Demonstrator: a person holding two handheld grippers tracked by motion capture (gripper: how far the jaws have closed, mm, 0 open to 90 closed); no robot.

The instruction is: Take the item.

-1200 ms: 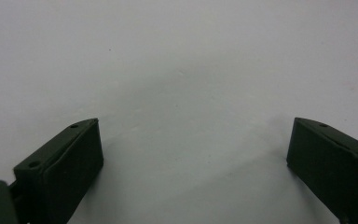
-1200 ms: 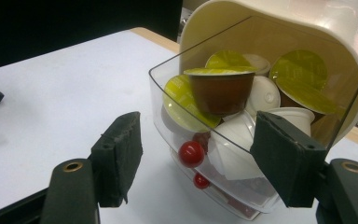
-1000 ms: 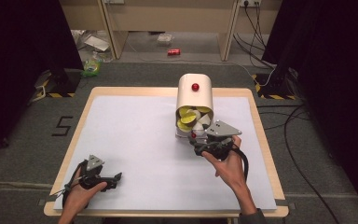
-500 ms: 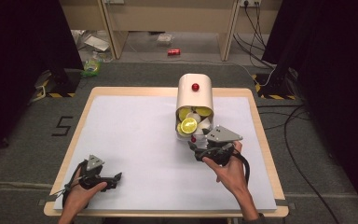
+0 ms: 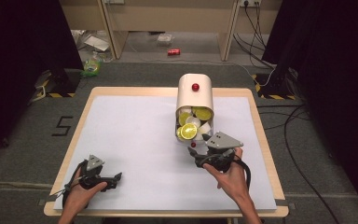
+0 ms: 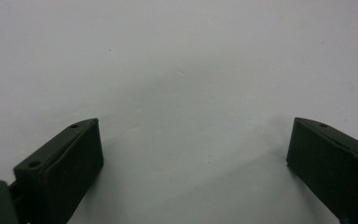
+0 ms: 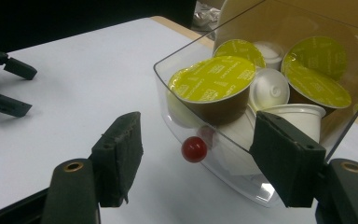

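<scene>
**Red knob in the sights**

The right gripper [image 7: 196, 163] is hovering with jaws parted, gripping nothing, facing the red knob [image 7: 194, 149] on the clear drawer [image 7: 186, 126] of capsules [image 7: 212, 88]. A skewed closing could be nudging the drawer instead. The left gripper [image 5: 103, 176] is lying open on the table [image 5: 135, 140].

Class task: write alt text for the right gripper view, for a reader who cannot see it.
The open right gripper faces a clear drawer with a red knob, filled with coffee capsules, some lime-lidded. It stands on a white table.
</scene>
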